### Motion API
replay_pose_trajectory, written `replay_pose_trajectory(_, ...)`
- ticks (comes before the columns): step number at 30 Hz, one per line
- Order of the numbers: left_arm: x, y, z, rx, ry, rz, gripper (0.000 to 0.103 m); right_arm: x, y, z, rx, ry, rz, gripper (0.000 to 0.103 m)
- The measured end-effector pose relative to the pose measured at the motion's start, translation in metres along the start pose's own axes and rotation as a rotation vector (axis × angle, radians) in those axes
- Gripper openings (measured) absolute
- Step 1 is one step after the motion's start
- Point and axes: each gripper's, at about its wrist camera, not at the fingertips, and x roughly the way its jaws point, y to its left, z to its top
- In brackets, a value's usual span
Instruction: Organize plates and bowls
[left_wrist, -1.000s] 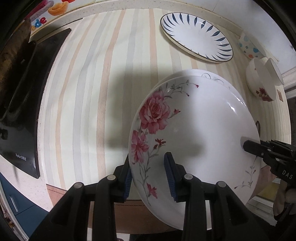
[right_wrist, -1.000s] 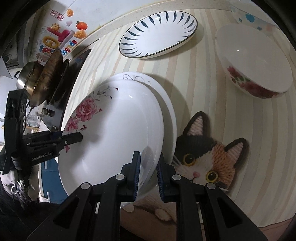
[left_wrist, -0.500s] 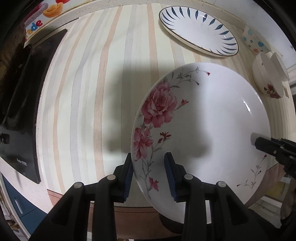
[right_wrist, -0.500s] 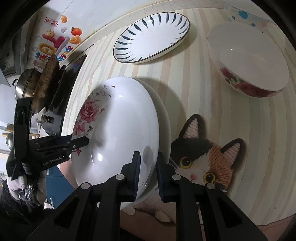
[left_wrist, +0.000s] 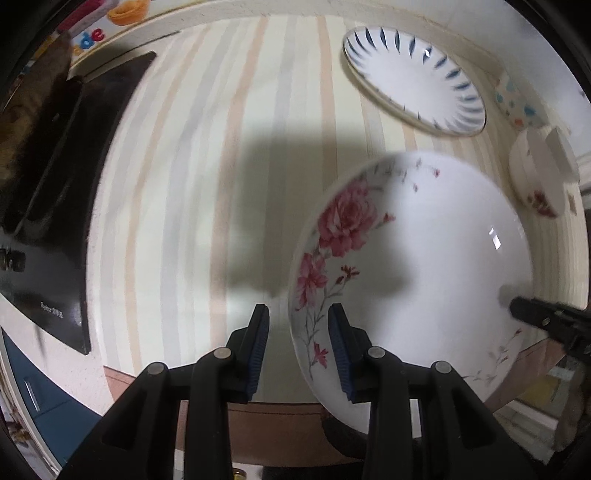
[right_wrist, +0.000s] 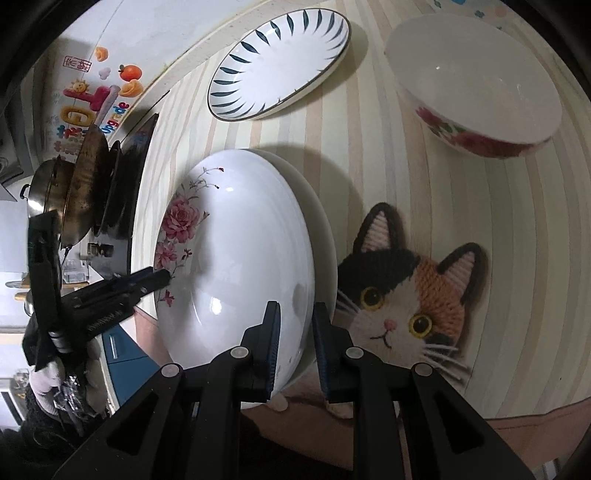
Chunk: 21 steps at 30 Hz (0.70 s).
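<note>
Rose plate (left_wrist: 424, 266), glossy white with pink sprays, gripped at opposite rims by both grippers' jaws.

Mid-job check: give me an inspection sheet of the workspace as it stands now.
Surface: striped cloth on the counter, with a cat mat at its front edge.
Job's things: rose plate over a white plate; blue-leaf plate and flowered bowl stand apart, further back.
Clutter: dotted cup behind the bowl; black cooktop with a wok.
Grippers: left gripper straddles the rose plate's rim, with a gap beside one finger, so its grip is unclear. Right gripper is on the opposite rim, jaws opening with the rim between them.
Cables: nothing seen.
Surroundings: wall stickers; blue cabinet below the counter.
</note>
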Motion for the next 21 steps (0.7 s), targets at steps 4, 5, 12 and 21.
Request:
replay_pose_trajectory(4, -0.023, -0.003, 0.011, -0.014, -0.043, -0.004, 0.031, 0.000, 0.000, 0.005, 0.024, 0.042, -0.010, 0.021)
replay_pose_trajectory(5, -0.029, -0.005, 0.016, -0.015, -0.054, -0.007, 0.031, -0.002, -0.002, 0.006, 0.030, 0.050, -0.014, 0.023)
replay_pose_trajectory(12, -0.052, -0.002, 0.078, -0.038, -0.095, -0.058, 0.031, -0.041, 0.007, 0.030, 0.024, 0.022, -0.020, 0.025)
replay_pose_trajectory(21, 0.015, -0.002, 0.194, -0.058, 0.039, -0.119, 0.034, -0.065, 0.015, 0.191, 0.014, -0.145, -0.177, 0.027)
